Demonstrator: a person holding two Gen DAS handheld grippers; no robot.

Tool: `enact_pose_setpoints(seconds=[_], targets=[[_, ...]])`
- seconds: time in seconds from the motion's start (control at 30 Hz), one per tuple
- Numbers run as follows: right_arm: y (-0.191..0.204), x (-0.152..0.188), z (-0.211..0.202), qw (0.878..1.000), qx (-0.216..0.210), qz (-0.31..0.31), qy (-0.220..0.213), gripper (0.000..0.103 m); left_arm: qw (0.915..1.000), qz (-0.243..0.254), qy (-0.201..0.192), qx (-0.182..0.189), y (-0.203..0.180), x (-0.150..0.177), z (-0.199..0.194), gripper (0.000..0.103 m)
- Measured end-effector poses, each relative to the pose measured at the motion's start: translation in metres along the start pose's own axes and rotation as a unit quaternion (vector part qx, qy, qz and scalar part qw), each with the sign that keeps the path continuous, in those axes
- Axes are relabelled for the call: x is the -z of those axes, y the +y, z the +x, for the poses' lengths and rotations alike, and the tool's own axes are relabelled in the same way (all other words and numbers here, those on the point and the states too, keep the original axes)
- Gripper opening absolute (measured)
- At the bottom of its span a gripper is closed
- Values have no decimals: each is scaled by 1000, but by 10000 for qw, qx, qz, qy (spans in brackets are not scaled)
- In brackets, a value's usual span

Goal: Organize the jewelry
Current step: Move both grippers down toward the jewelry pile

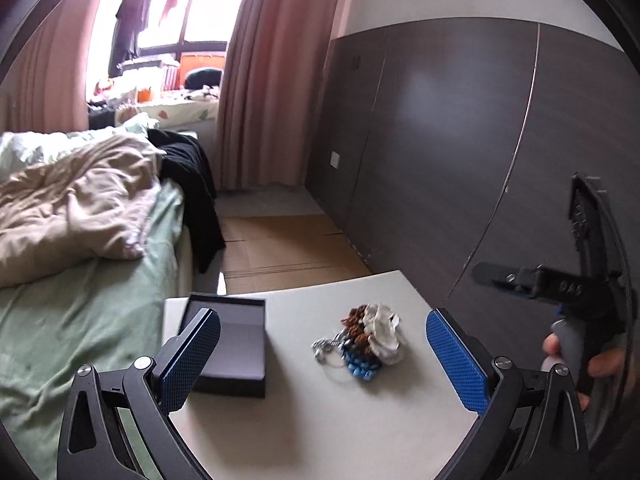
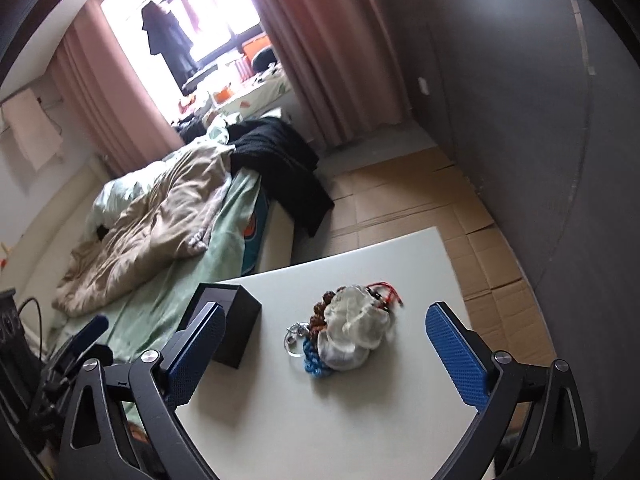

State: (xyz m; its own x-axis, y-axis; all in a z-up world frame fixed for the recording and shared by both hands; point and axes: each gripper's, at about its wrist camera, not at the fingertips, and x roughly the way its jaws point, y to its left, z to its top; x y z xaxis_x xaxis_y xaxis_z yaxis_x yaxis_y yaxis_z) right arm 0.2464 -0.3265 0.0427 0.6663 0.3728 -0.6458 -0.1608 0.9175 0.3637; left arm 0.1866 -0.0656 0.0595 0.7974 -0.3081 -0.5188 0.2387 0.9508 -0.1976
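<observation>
The jewelry heap is lying just ahead of the right gripper, between its spread fingers and nearer it than the left gripper, whose fingers are also standing apart, holding nothing. White, brown, blue and silvery pieces are tangled together, possibly bracelets. The open box is sitting left of the heap.

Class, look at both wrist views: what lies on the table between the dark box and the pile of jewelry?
Nothing: only bare white table separates the box from the jewelry pile, shown in both wrist views.
</observation>
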Motion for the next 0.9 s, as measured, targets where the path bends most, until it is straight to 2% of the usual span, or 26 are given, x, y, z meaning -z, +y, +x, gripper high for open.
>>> enact_pose_setpoints(seconds=[0.13,0.23,0.33,0.47,0.6,0.67,0.7,0.77,0.9], targets=[[-11,-10,29,9997,-68,127,217,102,10000,-12,53,5,4,-18,26,102],[-22,-8,50,9985,-182,321,397,102,9995,-85,312,55,8,-29,54,98],[-38,-4,72,9944,163,751,725,102,9967,-262,761,69,14,-38,85,86],[-55,2,95,9859,-117,1256,1103,101,9890,-589,1331,251,23,-31,124,76],[-58,10,108,9813,-312,1467,1206,101,9839,-622,1654,272,23,-20,147,72],[-57,13,113,9810,-138,1448,1280,101,9827,-646,1697,368,23,-19,150,69],[-58,16,119,9790,-214,1492,1369,101,9829,-631,1686,389,22,-19,151,69],[-59,17,127,9759,-292,1566,1492,92,9834,-587,1683,344,21,-19,153,69],[-64,23,145,9716,-24,1646,1700,73,9816,-661,1775,258,24,-17,160,57]])
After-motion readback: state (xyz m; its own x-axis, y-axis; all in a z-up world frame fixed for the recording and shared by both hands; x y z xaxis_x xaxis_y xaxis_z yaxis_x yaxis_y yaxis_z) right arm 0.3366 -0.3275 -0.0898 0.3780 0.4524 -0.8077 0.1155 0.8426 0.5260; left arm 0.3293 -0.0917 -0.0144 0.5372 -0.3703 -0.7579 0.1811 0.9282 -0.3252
